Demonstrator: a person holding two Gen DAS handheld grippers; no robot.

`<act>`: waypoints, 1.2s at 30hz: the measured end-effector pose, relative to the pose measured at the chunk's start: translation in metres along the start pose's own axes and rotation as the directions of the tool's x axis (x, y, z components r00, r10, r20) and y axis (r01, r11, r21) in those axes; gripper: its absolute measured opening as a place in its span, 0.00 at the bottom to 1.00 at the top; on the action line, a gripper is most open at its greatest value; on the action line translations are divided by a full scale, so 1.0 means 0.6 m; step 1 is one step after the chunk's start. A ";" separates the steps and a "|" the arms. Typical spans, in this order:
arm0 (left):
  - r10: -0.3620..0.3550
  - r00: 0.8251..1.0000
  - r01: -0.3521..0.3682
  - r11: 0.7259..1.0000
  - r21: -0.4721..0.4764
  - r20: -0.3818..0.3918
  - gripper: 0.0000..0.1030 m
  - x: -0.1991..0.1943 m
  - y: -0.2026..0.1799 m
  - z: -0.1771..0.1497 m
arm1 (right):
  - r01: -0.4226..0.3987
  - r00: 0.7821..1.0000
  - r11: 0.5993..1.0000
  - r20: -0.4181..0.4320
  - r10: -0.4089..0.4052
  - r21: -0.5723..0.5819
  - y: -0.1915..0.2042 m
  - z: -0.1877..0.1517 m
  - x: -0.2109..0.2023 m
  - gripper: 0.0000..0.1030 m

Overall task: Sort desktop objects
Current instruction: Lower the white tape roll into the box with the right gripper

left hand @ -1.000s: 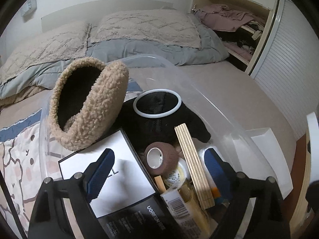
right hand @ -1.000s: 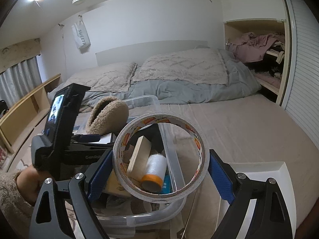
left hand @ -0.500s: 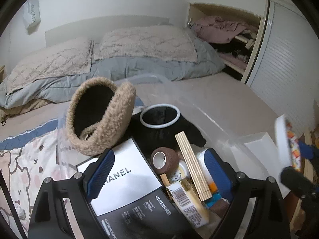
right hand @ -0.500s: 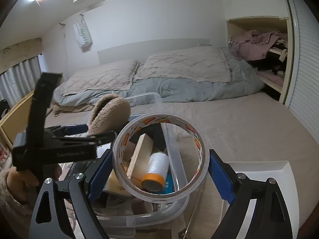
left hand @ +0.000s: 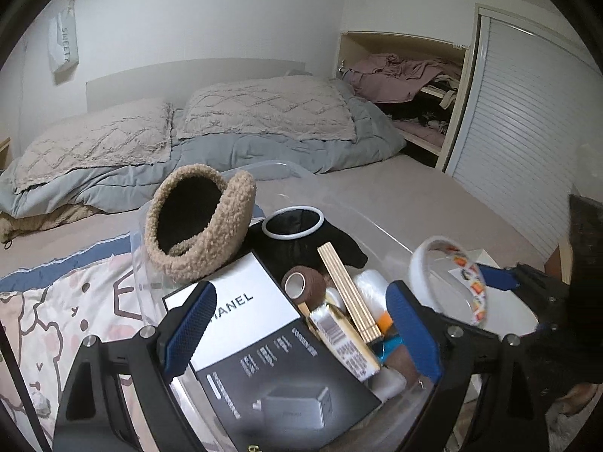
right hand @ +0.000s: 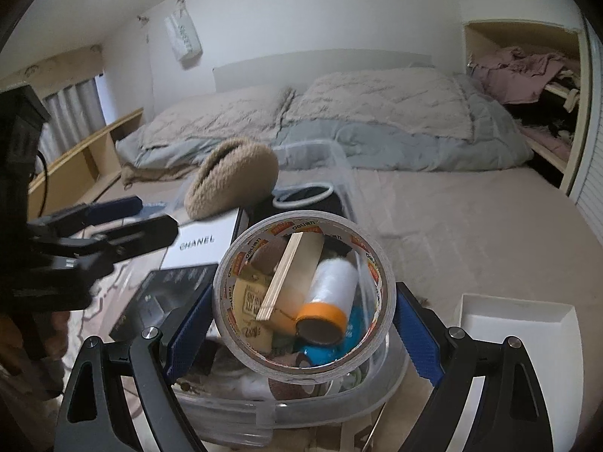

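Right gripper [right hand: 303, 324] is clamped on the big tape roll [right hand: 303, 297], holding it right above the clear bin [right hand: 339, 408] of clutter. Left gripper [left hand: 301, 333] hangs over the same bin, jaws wide apart with nothing gripped.

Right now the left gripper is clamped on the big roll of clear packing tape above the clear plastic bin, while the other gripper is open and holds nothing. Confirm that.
Wrong hand. The right gripper is the one clamped on the big roll of clear packing tape above the clear plastic bin, as the right wrist view shows. The left gripper is open and holds nothing, per the left wrist view.
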State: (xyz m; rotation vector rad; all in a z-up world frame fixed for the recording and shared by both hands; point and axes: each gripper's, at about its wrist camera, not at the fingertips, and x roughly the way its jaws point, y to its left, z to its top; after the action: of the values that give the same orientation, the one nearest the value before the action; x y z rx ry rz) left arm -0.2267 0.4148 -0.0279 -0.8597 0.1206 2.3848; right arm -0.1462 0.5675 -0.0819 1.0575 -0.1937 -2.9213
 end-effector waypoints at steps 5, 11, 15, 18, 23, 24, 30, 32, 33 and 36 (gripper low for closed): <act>-0.002 1.000 0.002 1.000 0.001 0.006 0.89 -0.008 -0.002 -0.015 | -0.019 0.998 1.000 -0.066 0.017 -0.024 0.007 -0.009 0.022 0.88; 0.002 1.000 -0.002 1.000 -0.001 0.001 0.89 -0.012 0.000 -0.018 | -0.047 0.995 0.996 -0.096 0.039 -0.079 0.029 -0.017 0.032 0.88; 0.007 1.000 -0.007 1.000 -0.010 0.010 0.89 -0.018 0.004 -0.017 | -0.049 0.993 0.994 -0.108 0.039 -0.098 0.037 -0.019 0.040 0.88; 0.013 1.000 -0.012 1.000 -0.013 0.012 0.89 -0.019 0.005 -0.019 | -0.052 0.992 0.993 -0.121 0.039 -0.103 0.037 -0.022 0.045 0.88; 0.022 1.000 -0.022 1.000 -0.016 0.001 0.89 -0.015 0.012 -0.025 | -0.042 0.989 0.991 -0.143 0.024 -0.130 0.045 -0.025 0.048 0.88; 0.024 1.000 -0.024 1.000 -0.017 -0.001 0.89 -0.013 0.012 -0.026 | -0.041 0.989 0.990 -0.147 0.021 -0.135 0.047 -0.026 0.049 0.88; 0.027 1.000 -0.027 0.999 -0.019 -0.005 0.89 -0.013 0.016 -0.028 | -0.032 0.985 0.986 -0.174 0.004 -0.162 0.056 -0.028 0.052 0.88; 0.028 1.000 -0.028 0.999 -0.018 -0.005 0.89 -0.014 0.017 -0.028 | -0.030 0.984 0.985 -0.178 -0.001 -0.172 0.057 -0.029 0.051 0.88; 0.030 1.000 -0.030 0.999 -0.018 -0.005 0.89 -0.014 0.017 -0.028 | -0.029 0.984 0.984 -0.180 -0.004 -0.175 0.057 -0.029 0.050 0.88; 0.034 0.999 -0.034 0.999 -0.016 -0.004 0.89 -0.016 0.019 -0.028 | -0.030 0.983 0.984 -0.186 -0.003 -0.173 0.056 -0.028 0.051 0.88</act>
State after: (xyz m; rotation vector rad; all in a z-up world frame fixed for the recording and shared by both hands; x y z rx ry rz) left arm -0.2180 0.3961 -0.0367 -0.8766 0.1186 2.4186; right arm -0.1594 0.5302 -0.1100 1.2823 0.0605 -2.7433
